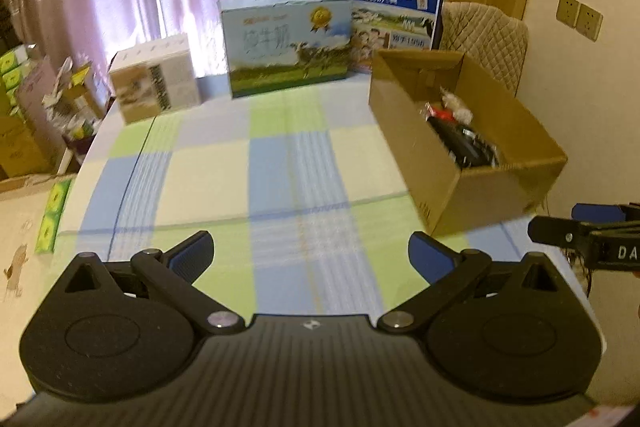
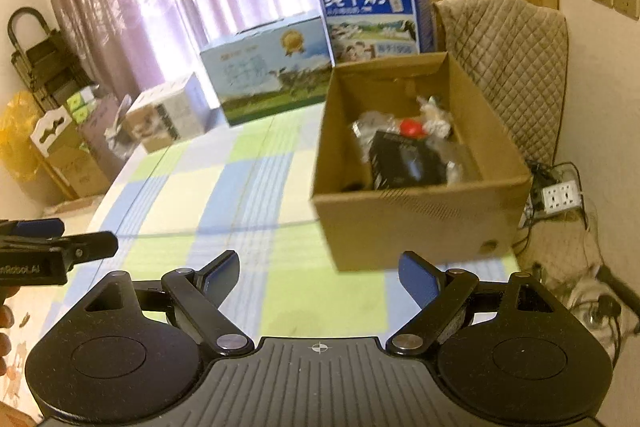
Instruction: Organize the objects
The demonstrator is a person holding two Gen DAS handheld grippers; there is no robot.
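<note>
The brown box [image 2: 420,223] sits on the right side of the checked surface [image 1: 256,179]. A black thing [image 2: 404,159] and crinkly wrappers [image 2: 434,121] lie inside. The card walls look stiff and light; grab a top rim. The left hand-held gripper [image 1: 311,259] and the right hand-held gripper [image 2: 319,277] are both spread wide, holding nothing.

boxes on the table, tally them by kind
milk cartons: 2, light blue and dark blue
open cardboard box: 1
white and brown box: 1
total: 4
</note>
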